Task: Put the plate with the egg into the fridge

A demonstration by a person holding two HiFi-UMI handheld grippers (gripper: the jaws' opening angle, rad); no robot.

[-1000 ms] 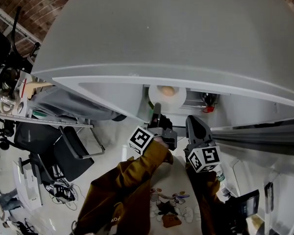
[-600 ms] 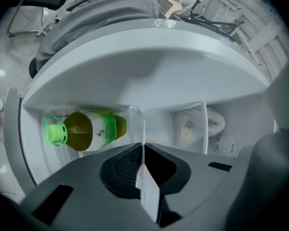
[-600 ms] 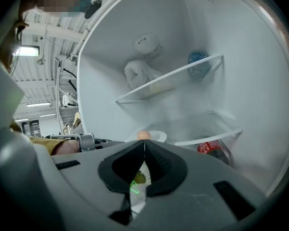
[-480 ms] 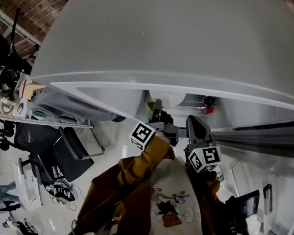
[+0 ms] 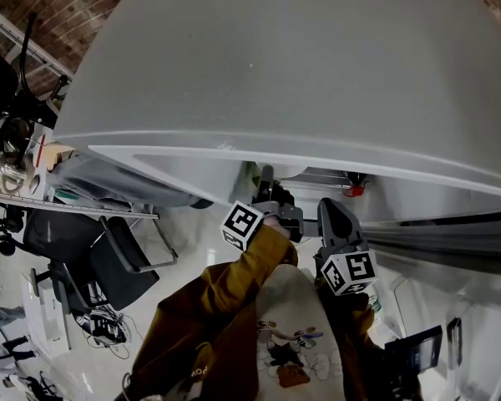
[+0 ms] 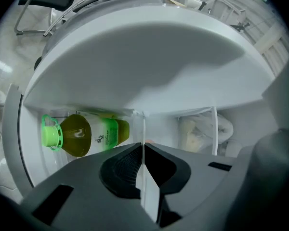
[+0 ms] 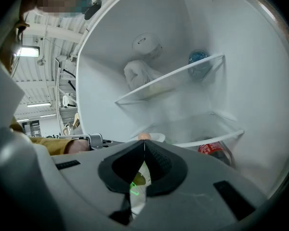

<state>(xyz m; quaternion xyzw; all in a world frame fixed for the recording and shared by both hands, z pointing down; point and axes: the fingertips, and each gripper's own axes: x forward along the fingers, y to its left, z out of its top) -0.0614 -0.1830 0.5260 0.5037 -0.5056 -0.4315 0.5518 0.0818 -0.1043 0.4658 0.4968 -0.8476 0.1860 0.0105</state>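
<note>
Now the plate with the egg is passing inside the fridge (gone from your head view since a second ago); your left gripper's fingers are pinching its rim, while your right gripper's are resting closed and empty.

Head view: I look steeply down on the fridge from outside. Left gripper view: close inside, facing a bottle. Right gripper view: close, facing shelves. Both share the interior.

The white plate, carrying a tan egg, is inside the open fridge, below its upper shelf.
</note>
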